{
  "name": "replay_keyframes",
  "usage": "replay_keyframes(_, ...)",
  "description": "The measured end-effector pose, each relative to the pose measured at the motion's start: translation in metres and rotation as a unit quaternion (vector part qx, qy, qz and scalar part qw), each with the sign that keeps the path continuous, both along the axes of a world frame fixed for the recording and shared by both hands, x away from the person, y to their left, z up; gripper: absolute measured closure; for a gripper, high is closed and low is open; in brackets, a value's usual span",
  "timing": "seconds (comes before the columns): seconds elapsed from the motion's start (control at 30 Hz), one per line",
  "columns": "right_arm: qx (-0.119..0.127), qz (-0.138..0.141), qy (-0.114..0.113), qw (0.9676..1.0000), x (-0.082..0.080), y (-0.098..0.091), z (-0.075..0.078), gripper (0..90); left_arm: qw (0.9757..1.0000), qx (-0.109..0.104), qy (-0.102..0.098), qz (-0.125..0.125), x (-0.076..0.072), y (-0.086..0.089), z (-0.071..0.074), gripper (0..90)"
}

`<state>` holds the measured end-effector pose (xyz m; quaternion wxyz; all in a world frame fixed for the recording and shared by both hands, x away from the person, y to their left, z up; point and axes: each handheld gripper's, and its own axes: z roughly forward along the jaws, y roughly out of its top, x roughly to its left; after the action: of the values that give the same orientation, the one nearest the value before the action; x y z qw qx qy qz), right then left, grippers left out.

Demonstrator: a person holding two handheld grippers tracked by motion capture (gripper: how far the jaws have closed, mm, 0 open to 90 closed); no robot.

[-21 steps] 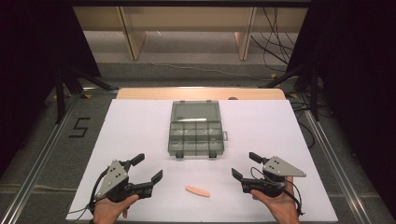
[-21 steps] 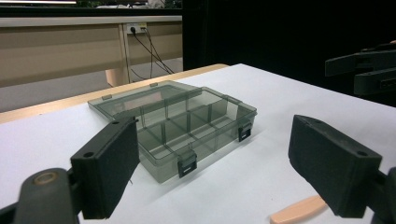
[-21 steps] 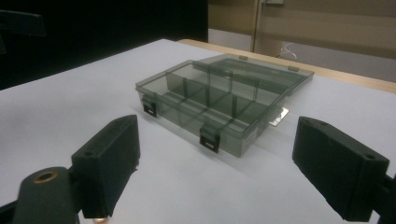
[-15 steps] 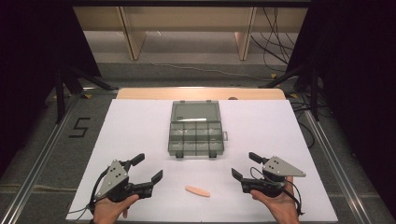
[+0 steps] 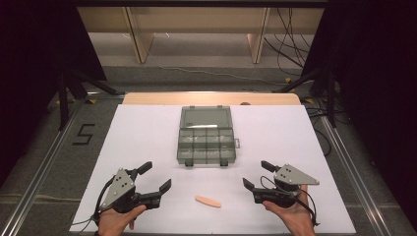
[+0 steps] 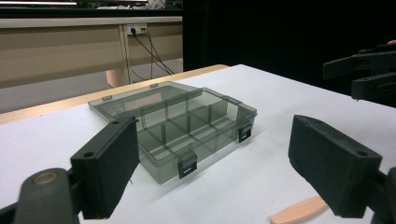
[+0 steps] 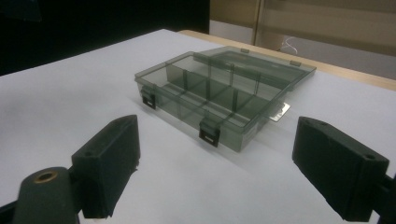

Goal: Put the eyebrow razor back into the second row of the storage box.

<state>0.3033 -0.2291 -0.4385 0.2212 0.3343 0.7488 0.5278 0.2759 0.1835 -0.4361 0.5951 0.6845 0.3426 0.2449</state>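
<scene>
Small peach-coloured stick (image 5: 207, 201) lies flat on the white table (image 5: 147, 132) at lower centre of the high view, long axis left to right, between the left gripper (image 5: 156, 178) and right gripper (image 5: 254, 175), both with jaws apart and empty, roughly equally near

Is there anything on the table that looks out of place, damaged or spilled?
Nothing stands out. The compartment box lies open and square on the white table, its compartments look empty, and the small peach-coloured piece lies loose in front of it. No spill or damage is visible.
</scene>
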Motion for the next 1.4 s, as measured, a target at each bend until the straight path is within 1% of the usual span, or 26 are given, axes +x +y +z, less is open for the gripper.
replay_keyframes(0.03, 0.003, 0.0, 0.012, 0.9999, -0.001, 0.001, 0.0, 16.0, 1.0, 0.0, 0.0, 0.0, 0.0, 0.0, 0.0, 16.2)
replay_keyframes(0.13, -0.005, 0.001, -0.004, 1.0, 0.001, 0.001, 0.001, 16.0, 1.0, 0.0, 0.0, 0.0, 0.0, 0.0, 0.0, 16.2)
replay_keyframes(0.17, -0.009, 0.002, 0.006, 0.9999, 0.001, 0.002, 0.002, 16.0, 1.0, 0.0, 0.0, 0.0, 0.0, 0.0, 0.0, 16.2)
replay_keyframes(0.23, -0.011, 0.002, 0.003, 0.9999, 0.001, 0.002, 0.002, 16.0, 1.0, 0.001, 0.0, -0.001, 0.0, 0.0, 0.0, 16.2)
replay_keyframes(0.33, -0.015, 0.008, 0.01, 0.9998, 0.002, 0.005, 0.002, 16.2, 1.0, 0.002, 0.0, -0.001, 0.0, 0.0, 0.0, 16.2)
replay_keyframes(0.37, -0.016, 0.018, 0.015, 0.9996, 0.003, 0.006, 0.002, 16.2, 1.0, 0.002, 0.0, -0.002, 0.0, 0.0, 0.0, 16.1)
replay_keyframes(0.43, -0.029, 0.021, 0.019, 0.9992, 0.004, 0.008, 0.004, 16.3, 1.0, 0.002, 0.0, -0.002, 0.0, 0.0, 0.0, 16.2)
replay_keyframes(0.5, -0.035, 0.027, 0.021, 0.9988, 0.005, 0.01, 0.005, 16.3, 1.0, 0.002, 0.0, -0.001, 0.0, 0.0, 0.0, 16.1)
replay_keyframes(0.53, -0.038, 0.029, 0.016, 0.9987, 0.007, 0.011, 0.005, 16.4, 1.0, 0.002, 0.0, -0.001, 0.0, 0.0, 0.0, 16.2)
replay_keyframes(0.6, -0.047, 0.043, 0.033, 0.9975, 0.007, 0.016, 0.006, 16.8, 1.0, 0.002, 0.0, -0.001, 0.0, -0.001, 0.0, 16.1)
replay_keyframes(0.63, -0.054, 0.048, 0.027, 0.997, 0.009, 0.019, 0.005, 17.1, 1.0, 0.002, 0.0, -0.001, 0.0, -0.001, 0.0, 16.1)
replay_keyframes(0.67, -0.062, 0.053, 0.034, 0.9961, 0.009, 0.021, 0.006, 17.4, 1.0, 0.002, 0.0, -0.001, 0.0, -0.001, 0.0, 16.1)
replay_keyframes(0.7, -0.069, 0.06, 0.03, 0.9954, 0.011, 0.024, 0.005, 17.8, 1.0, 0.002, 0.0, -0.001, 0.0, -0.001, 0.0, 16.1)
replay_keyframes(0.77, -0.081, 0.075, 0.045, 0.9929, 0.012, 0.029, 0.005, 18.7, 1.0, 0.002, 0.001, -0.001, 0.0, -0.001, 0.0, 16.1)
replay_keyframes(0.87, -0.095, 0.089, 0.048, 0.9904, 0.014, 0.037, 0.006, 19.6, 1.0, 0.002, 0.001, -0.001, 0.0, -0.001, -0.001, 16.1)
replay_keyframes(0.9, -0.1, 0.096, 0.044, 0.9893, 0.016, 0.041, 0.006, 19.8, 1.0, 0.002, 0.001, -0.002, 0.0, -0.001, 0.0, 16.1)
replay_keyframes(0.97, -0.107, 0.11, 0.056, 0.9866, 0.017, 0.047, 0.006, 20.6, 1.0, 0.001, 0.002, -0.001, 0.0, -0.001, -0.001, 16.1)
replay_keyframes(1.0, -0.112, 0.114, 0.054, 0.9857, 0.018, 0.049, 0.006, 21.0, 1.0, 0.0, 0.002, 0.0, 0.0, -0.001, -0.001, 16.1)
replay_keyframes(1.03, -0.117, 0.123, 0.058, 0.9837, 0.019, 0.052, 0.006, 21.5, 1.0, 0.0, 0.001, 0.0, 0.0, 0.0, -0.001, 16.1)
replay_keyframes(1.17, -0.128, 0.139, 0.069, 0.9795, 0.022, 0.062, 0.005, 23.5, 1.0, 0.0, 0.001, -0.001, 0.0, 0.0, 0.0, 16.1)
replay_keyframes(1.2, -0.133, 0.148, 0.074, 0.9773, 0.023, 0.065, 0.005, 23.6, 1.0, 0.0, 0.001, -0.001, 0.0, 0.0, 0.0, 16.1)
replay_keyframes(1.23, -0.137, 0.149, 0.074, 0.9765, 0.023, 0.068, 0.005, 23.8, 1.0, 0.001, 0.0, -0.001, 0.0, 0.0, 0.0, 16.1)
replay_keyframes(1.3, -0.147, 0.162, 0.08, 0.9725, 0.025, 0.076, 0.005, 24.2, 1.0, 0.001, 0.001, -0.001, 0.0, 0.0, 0.0, 16.1)
replay_keyframes(1.33, -0.149, 0.165, 0.082, 0.9715, 0.025, 0.079, 0.004, 24.3, 1.0, 0.0, 0.001, 0.0, 0.0, 0.0, 0.0, 16.1)
replay_keyframes(1.37, -0.154, 0.172, 0.087, 0.969, 0.025, 0.083, 0.004, 24.6, 1.0, -0.005, -0.002, -0.003, 0.001, -0.001, -0.001, 16.1)
replay_keyframes(1.4, -0.163, 0.182, 0.092, 0.9654, 0.026, 0.088, 0.003, 25.0, 1.0, -0.001, 0.0, -0.001, 0.0, 0.0, -0.001, 16.1)
